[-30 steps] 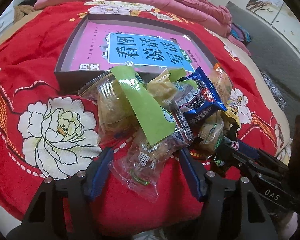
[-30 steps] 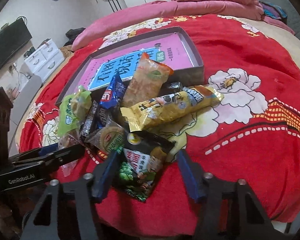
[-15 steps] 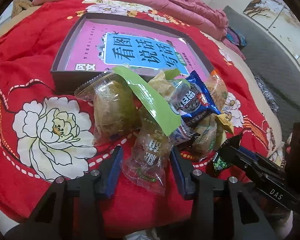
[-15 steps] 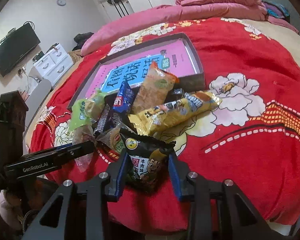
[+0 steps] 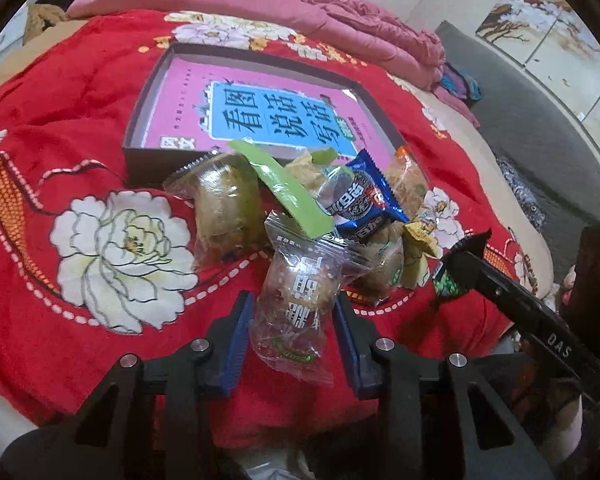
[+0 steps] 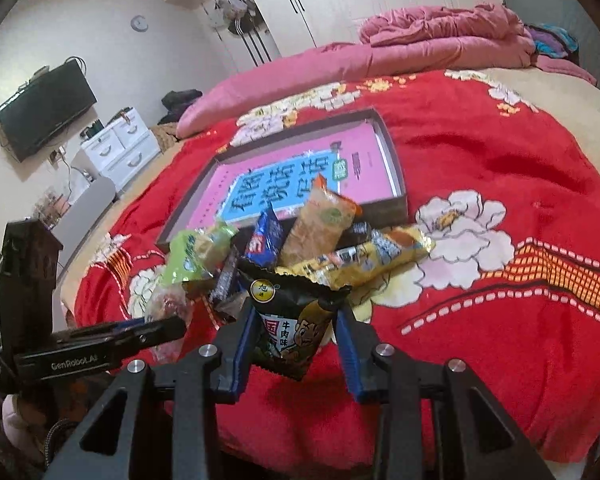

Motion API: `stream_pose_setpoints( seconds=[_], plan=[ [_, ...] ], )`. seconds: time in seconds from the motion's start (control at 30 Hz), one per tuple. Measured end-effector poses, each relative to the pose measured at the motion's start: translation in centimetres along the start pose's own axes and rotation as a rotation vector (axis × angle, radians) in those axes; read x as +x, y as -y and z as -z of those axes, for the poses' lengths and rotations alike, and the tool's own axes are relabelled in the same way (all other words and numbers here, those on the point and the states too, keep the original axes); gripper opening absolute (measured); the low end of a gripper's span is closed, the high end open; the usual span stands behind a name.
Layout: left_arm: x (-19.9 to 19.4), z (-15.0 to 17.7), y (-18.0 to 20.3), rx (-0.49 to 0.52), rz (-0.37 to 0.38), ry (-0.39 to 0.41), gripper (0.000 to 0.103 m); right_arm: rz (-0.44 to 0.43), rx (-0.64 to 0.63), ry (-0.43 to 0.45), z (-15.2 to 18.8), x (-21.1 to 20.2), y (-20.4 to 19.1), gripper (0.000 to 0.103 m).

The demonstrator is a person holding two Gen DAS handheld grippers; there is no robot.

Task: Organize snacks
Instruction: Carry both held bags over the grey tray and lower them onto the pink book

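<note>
A pile of wrapped snacks (image 5: 340,208) lies on the red flowered bedspread, in front of a shallow dark box (image 5: 140,148) with a pink and blue book in it. My left gripper (image 5: 294,320) is shut on a clear-wrapped pastry (image 5: 300,292) and holds it raised off the pile. My right gripper (image 6: 296,328) is shut on a black beef-flavour snack packet (image 6: 292,324), lifted above the bed. The box also shows in the right wrist view (image 6: 396,168), behind a yellow packet (image 6: 364,260) and a blue biscuit packet (image 6: 264,236).
A rolled pink quilt (image 6: 440,32) lies at the far side of the bed. A white drawer unit (image 6: 116,148) and a wall television (image 6: 44,108) stand to the left. The bed's near edge is just below both grippers.
Both grippers have closed, the left on the clear-wrapped pastry and the right on the black packet, and both have lifted their snacks up from the pile.
</note>
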State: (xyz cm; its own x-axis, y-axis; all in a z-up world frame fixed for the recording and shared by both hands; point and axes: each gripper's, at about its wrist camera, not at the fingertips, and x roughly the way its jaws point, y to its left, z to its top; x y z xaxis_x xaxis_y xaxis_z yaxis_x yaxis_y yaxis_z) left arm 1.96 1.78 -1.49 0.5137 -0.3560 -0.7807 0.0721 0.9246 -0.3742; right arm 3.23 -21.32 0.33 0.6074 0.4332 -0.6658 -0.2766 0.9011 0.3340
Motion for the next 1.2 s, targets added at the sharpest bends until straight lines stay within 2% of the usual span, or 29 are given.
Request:
stream_pose_setpoints(
  seconds=[0.4, 0.6, 1.2],
  plan=[
    [-3.0, -0.6, -1.1, -0.028, -0.020, 0.102, 0.040, -0.026, -0.029, 0.078, -1.9, -0.8, -1.0, 0.038],
    [-3.5, -1.9, -1.9, -0.039, -0.057, 0.157, 0.040, -0.029, -0.024, 0.102, -2.8, -0.7, -1.2, 0.038],
    [-2.2, -6.8, -3.0, -0.079, -0.097, 0.244, 0.040, -0.007, -0.001, 0.166, -6.1, 0.7, -0.7, 0.038]
  ],
)
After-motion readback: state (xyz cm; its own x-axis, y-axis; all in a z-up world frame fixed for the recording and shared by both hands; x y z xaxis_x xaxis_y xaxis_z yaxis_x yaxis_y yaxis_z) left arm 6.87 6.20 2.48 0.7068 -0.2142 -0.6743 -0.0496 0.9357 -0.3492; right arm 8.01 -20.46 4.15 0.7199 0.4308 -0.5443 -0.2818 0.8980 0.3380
